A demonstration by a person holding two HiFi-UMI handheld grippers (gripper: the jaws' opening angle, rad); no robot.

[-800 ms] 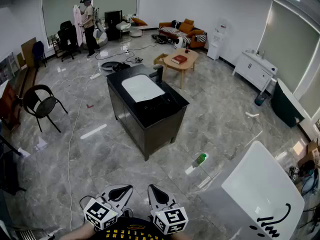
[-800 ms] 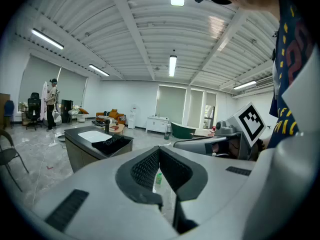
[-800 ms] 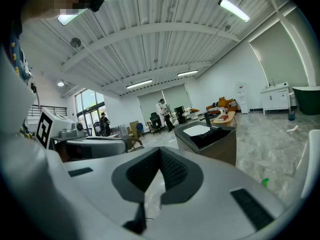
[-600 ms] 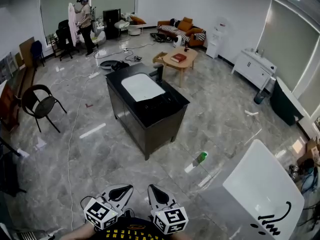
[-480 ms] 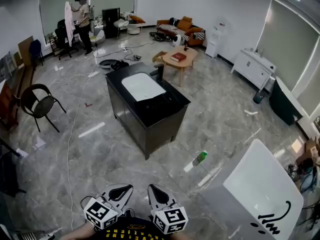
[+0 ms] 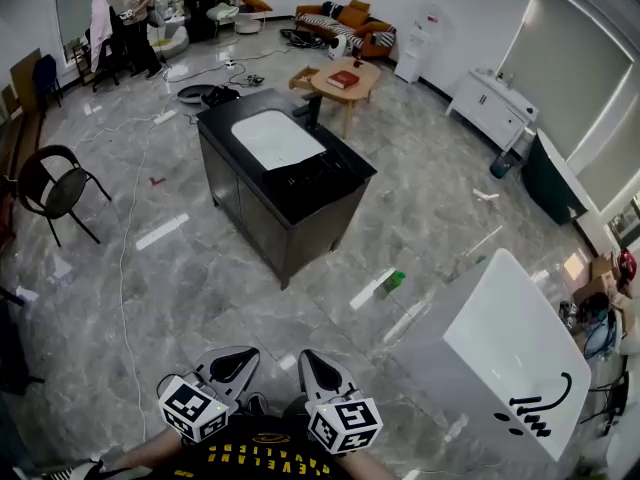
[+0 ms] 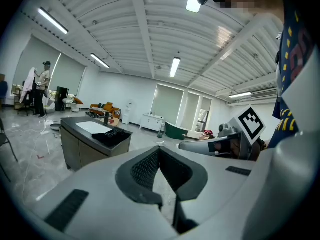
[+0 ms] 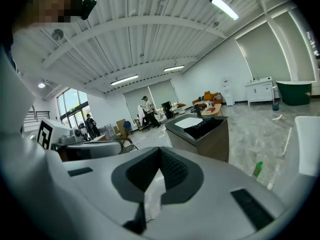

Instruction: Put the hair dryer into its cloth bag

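A black counter stands mid-room on the grey floor. On its top lies a flat white cloth piece, with a dark heap beside it that is too small to identify. A black upright thing stands at the far end. My left gripper and right gripper are side by side at the bottom, far from the counter, both shut and empty. The left gripper view shows the shut left gripper and the counter. The right gripper view shows the shut right gripper and the counter.
A black chair stands at the left. A green bottle lies on the floor and a large white tub sits at the right. A person, a coffee table and a sofa are far back. Cables cross the floor.
The head view has tilted and shifted a little, so the counter sits slightly higher and left. The far person has walked left. Both grippers stay shut and low.
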